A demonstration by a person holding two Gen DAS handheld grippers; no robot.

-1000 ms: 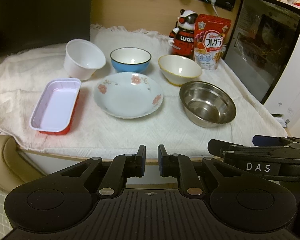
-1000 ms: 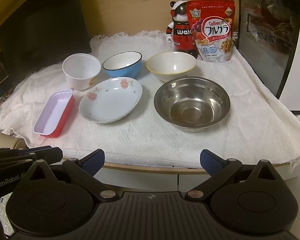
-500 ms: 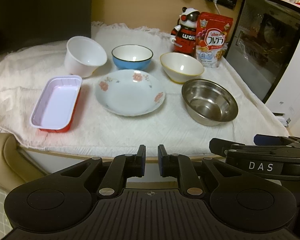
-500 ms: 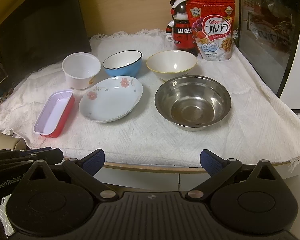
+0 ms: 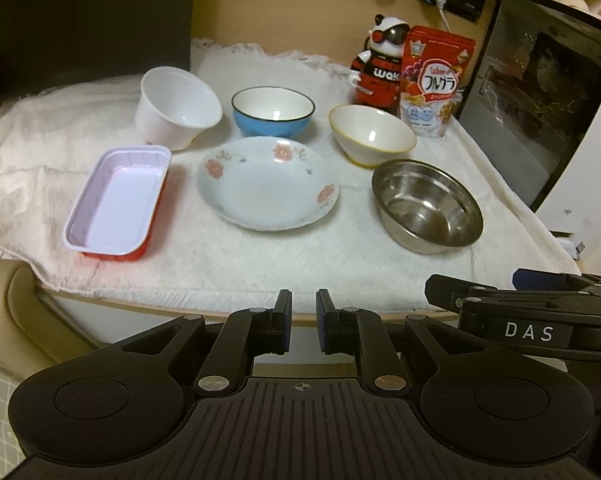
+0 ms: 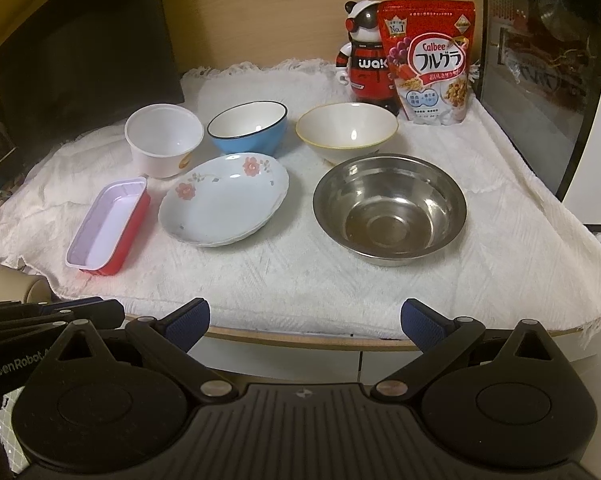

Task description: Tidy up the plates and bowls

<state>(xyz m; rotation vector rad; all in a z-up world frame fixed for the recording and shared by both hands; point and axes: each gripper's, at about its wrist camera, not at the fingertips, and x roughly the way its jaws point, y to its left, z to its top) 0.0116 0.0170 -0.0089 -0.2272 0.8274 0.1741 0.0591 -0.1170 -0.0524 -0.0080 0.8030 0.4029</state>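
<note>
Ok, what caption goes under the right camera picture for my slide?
Open right tool waits before the steel bowl, flowered plate and red tray.

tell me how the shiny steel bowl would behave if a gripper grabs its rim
The shiny round steel bowl looks thin-walled, so probably light and rigid. Its polished rim may slip between pads. It is empty and on a white textured cloth, so likely slides little.

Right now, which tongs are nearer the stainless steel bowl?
Right. The right tongs hang open off the table's near edge, almost straight in front of the stainless steel bowl. The left tongs, shut and empty, sit further to its left, in front of the floral plate.
</note>
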